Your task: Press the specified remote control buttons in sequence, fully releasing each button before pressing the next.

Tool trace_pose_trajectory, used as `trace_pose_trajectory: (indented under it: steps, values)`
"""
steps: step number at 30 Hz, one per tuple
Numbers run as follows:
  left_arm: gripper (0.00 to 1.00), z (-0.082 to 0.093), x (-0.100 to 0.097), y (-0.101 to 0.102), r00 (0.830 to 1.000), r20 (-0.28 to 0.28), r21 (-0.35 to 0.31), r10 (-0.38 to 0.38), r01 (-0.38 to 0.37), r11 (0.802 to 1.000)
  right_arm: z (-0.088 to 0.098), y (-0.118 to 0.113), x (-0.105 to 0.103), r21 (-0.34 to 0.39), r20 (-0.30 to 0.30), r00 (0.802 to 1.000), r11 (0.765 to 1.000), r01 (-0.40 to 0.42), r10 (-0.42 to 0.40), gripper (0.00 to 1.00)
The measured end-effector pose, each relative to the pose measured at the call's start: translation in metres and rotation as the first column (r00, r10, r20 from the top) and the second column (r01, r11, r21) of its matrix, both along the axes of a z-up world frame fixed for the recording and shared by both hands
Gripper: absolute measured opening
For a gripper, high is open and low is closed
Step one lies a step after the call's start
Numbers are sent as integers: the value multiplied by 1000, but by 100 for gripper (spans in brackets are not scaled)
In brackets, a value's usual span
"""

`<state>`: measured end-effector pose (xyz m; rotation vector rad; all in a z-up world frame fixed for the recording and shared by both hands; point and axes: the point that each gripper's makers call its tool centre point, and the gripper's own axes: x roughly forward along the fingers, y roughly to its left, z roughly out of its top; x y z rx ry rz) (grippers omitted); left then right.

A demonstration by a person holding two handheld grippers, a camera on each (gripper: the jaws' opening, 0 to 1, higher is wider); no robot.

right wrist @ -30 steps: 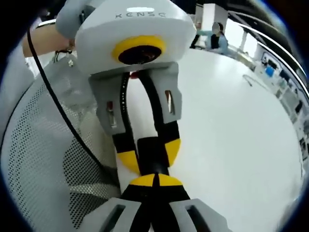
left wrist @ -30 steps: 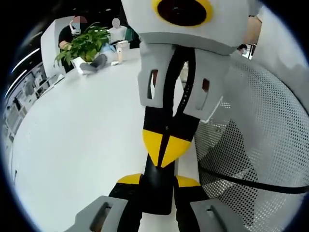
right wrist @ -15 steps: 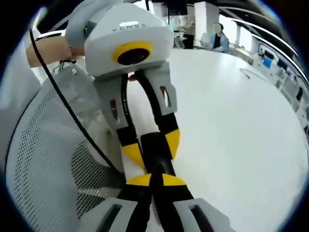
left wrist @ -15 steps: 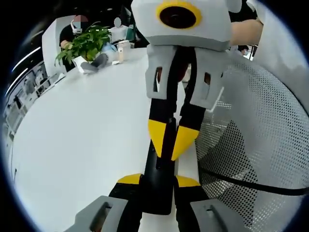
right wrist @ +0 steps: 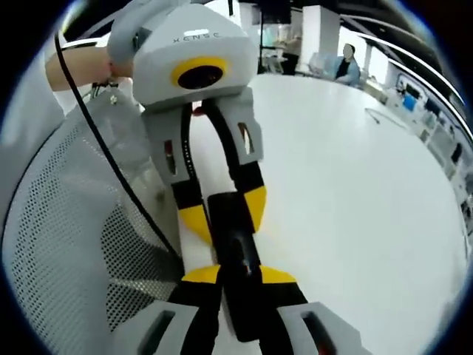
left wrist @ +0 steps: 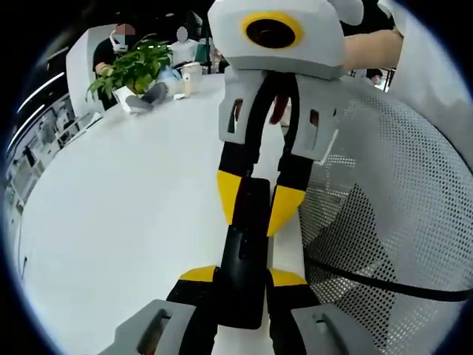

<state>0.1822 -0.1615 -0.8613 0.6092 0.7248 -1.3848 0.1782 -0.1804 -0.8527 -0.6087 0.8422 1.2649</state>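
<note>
A broad white table [left wrist: 126, 200] spreads ahead of both grippers, with a perforated white mesh surface [left wrist: 399, 214] to the right of the left gripper [left wrist: 240, 285]. The left gripper is clamped on the near end of a black remote control [left wrist: 247, 244], which runs forward between its jaws. The right gripper [right wrist: 225, 211] faces it from the far end, its yellow-tipped jaws parted astride the remote's far end; whether they touch it cannot be told.
</note>
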Motion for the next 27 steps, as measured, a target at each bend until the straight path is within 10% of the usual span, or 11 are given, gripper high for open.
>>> trace_pose_trajectory:
  steps: [27]
  values:
    - [24,0,-1,-1,1000,-4,-9,6,-6,1000,-12,-13,1,-30,11,1000,999,-22,22,23]
